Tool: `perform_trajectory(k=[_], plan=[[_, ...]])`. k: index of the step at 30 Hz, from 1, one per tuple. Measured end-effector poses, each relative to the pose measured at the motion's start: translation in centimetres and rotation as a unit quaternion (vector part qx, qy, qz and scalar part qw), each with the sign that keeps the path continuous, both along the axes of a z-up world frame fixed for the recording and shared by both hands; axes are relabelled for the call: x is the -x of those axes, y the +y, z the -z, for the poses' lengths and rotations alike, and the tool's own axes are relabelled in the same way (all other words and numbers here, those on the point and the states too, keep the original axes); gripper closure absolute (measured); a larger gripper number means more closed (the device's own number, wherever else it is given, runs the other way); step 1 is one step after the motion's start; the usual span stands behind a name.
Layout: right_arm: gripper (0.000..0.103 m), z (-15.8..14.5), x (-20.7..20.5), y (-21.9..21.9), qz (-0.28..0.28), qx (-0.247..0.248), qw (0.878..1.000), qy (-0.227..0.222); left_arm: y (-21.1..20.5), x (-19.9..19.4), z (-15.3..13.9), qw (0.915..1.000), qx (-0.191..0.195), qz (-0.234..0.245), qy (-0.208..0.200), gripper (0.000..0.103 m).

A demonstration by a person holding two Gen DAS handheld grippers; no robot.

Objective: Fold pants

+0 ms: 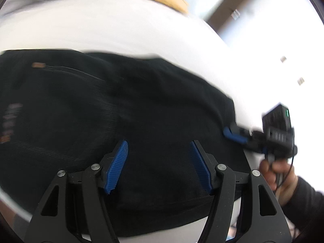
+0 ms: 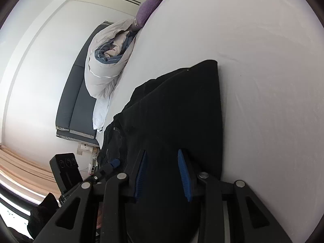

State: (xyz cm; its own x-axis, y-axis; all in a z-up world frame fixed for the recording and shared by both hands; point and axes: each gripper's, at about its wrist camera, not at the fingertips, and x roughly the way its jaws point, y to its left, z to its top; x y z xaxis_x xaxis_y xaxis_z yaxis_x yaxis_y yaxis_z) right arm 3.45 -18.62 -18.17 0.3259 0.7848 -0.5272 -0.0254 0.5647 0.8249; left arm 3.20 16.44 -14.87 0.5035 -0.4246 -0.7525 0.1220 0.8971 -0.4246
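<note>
On the white bed [image 2: 263, 50], black pants [image 1: 121, 105] lie part-folded; both hand-held grippers, left [image 1: 158, 166] and right [image 2: 162, 172], hover spread, likely needing an edge grasp next.

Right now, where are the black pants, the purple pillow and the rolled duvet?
black pants [image 1: 141, 105]: left wrist view, middle of the fabric.
purple pillow [image 2: 146, 10]: right wrist view, its side.
rolled duvet [image 2: 103, 70]: right wrist view, white outer layer.

Left gripper [image 1: 158, 165] gapes over black pants [image 1: 121, 111] on bed [image 1: 121, 30].
</note>
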Motion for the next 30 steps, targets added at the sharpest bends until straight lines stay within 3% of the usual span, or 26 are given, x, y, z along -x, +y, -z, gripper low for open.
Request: perform_trajectory(k=[2,5,8,11,14,19,25,28,30], plan=[[0.069,0.0,0.0,-0.2,0.001,0.001,1.000,0.002,3.6,1.6,-1.3,0.9977,0.024,-0.060,-0.020,0.027],[0.069,0.0,-0.1,-0.4,0.005,-0.006,1.000,0.003,11.1,4.9,-2.0,0.9788,0.086,-0.180,-0.044,0.004],[0.069,-0.1,-0.6,0.6,0.009,-0.006,1.000,-0.005,16.6,6.8,-0.8,0.9604,0.103,-0.258,-0.022,0.003],[0.069,-0.4,0.1,-0.1,0.008,-0.001,1.000,-0.010,21.2,8.5,1.0,0.9354,0.163,-0.314,-0.005,0.003],[0.069,-0.4,0.1,-0.1,0.009,0.000,1.000,-0.010,23.4,9.0,2.4,0.9197,0.204,-0.335,0.003,0.004],[0.069,-0.4,0.1,-0.1,0.009,0.001,1.000,-0.009,24.6,7.3,4.2,0.9162,0.230,-0.327,0.023,0.005],[0.069,-0.4,0.1,-0.2,0.009,0.000,1.000,-0.009,27.2,6.6,5.9,0.8889,0.300,-0.346,0.019,0.008],[0.069,-0.4,0.2,-0.1,0.010,0.000,1.000,-0.009,28.6,6.2,7.2,0.8743,0.336,-0.350,0.022,0.020],[0.069,-0.4,0.2,-0.1,0.010,0.001,1.000,-0.009,29.0,5.9,7.9,0.8685,0.349,-0.351,0.033,0.043]])
